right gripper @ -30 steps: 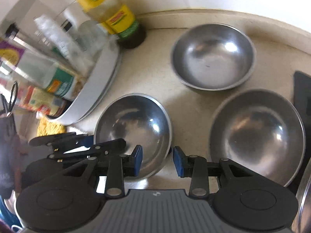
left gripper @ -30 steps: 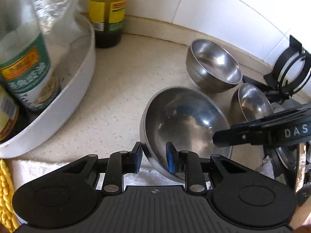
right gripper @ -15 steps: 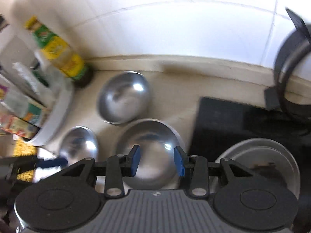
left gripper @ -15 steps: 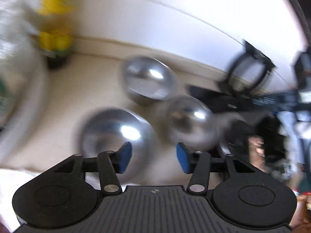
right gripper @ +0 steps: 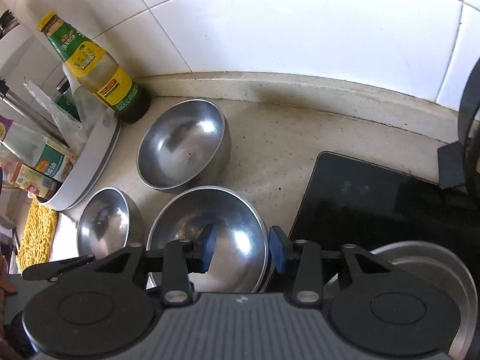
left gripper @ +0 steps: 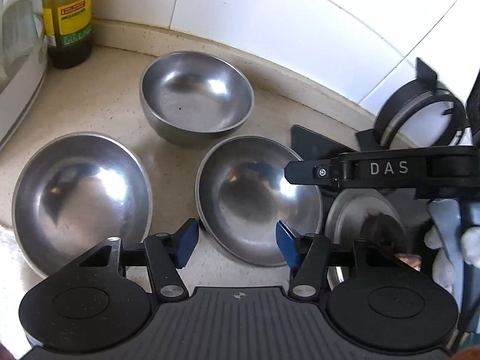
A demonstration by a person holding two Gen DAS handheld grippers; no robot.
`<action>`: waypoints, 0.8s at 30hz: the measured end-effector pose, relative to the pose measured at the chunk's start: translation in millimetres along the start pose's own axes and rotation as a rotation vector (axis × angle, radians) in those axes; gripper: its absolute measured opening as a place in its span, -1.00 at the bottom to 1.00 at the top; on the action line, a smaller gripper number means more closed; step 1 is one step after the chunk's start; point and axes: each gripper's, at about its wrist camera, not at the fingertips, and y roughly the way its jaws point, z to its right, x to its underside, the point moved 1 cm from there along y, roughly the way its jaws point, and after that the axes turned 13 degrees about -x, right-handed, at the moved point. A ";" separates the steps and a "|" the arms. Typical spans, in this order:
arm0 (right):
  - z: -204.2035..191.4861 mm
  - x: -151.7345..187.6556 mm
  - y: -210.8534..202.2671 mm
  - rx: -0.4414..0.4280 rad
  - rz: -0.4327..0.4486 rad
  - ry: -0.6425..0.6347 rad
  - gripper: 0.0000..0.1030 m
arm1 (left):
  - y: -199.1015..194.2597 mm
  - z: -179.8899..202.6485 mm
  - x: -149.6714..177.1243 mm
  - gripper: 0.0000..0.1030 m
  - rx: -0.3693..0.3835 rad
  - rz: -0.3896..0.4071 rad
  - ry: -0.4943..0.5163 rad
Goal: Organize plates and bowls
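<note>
Left wrist view: the left tongs (left gripper: 237, 244) were spreading, empty, above the middle bowl (left gripper: 258, 201). Another bowl (left gripper: 81, 195) sat left, a third (left gripper: 195, 108) beyond. Right wrist view: the right tongs (right gripper: 241, 250) were opening astride the middle bowl's (right gripper: 207, 240) right rim, plate (right gripper: 432, 273) to their right.

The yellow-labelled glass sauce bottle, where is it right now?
In the right wrist view the yellow-labelled glass sauce bottle stands upper left against the white tiled wall, between the white tray and the rearmost steel bowl.
</note>
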 end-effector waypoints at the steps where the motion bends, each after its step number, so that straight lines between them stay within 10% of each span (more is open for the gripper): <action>1: 3.6 -0.5 2.4 -0.004 -0.003 0.003 0.16 | 2.0 2.0 -1.3 0.24 -0.014 0.005 0.000; 24: 16.1 23.6 -27.8 -0.015 0.052 0.106 0.19 | 8.4 20.8 -10.9 -0.39 -0.019 0.080 0.151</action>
